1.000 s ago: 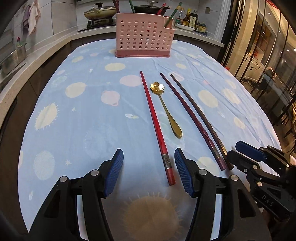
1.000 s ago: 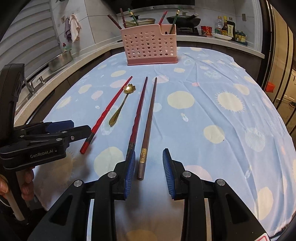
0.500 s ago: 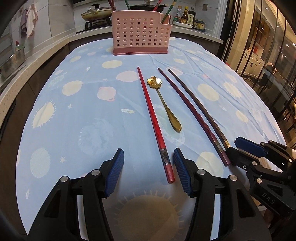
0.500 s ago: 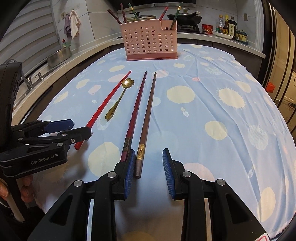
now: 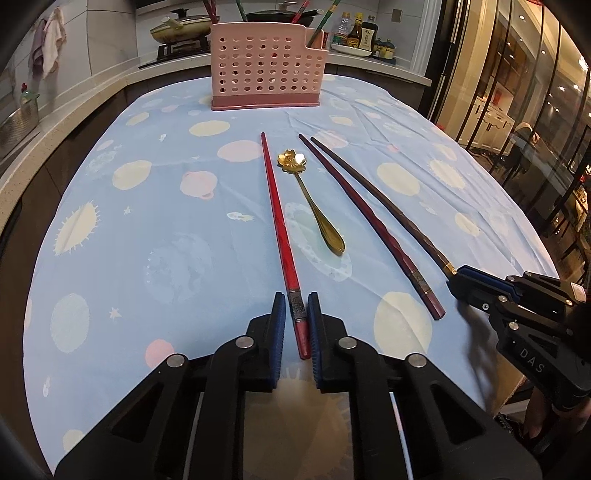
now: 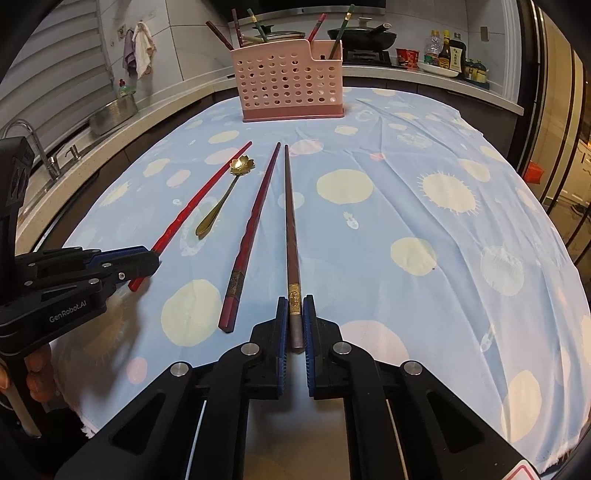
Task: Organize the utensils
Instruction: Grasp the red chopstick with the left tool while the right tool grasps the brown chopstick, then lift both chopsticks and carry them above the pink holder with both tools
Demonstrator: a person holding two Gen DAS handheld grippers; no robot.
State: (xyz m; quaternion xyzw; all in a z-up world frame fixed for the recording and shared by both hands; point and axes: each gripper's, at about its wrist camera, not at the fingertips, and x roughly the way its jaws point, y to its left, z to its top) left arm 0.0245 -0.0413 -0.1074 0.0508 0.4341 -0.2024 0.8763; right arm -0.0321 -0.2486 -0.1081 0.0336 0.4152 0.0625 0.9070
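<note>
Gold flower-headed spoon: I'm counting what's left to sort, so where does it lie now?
The gold flower-headed spoon lies flat on the blue patterned tablecloth, between the bright red chopstick and the dark red chopstick, flower end toward the pink perforated utensil holder.

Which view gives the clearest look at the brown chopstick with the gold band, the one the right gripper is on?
The right wrist view. The brown chopstick runs up the frame's middle, whole, its gold-banded end between the right gripper jaws, which have just closed on it. In the left wrist view it lies slanted at the right, its near end hidden by that gripper.

Dim kitchen: tiled wall [image 6: 192, 22], pale countertop [image 5: 376, 64], glass doors [image 5: 517, 92].
</note>
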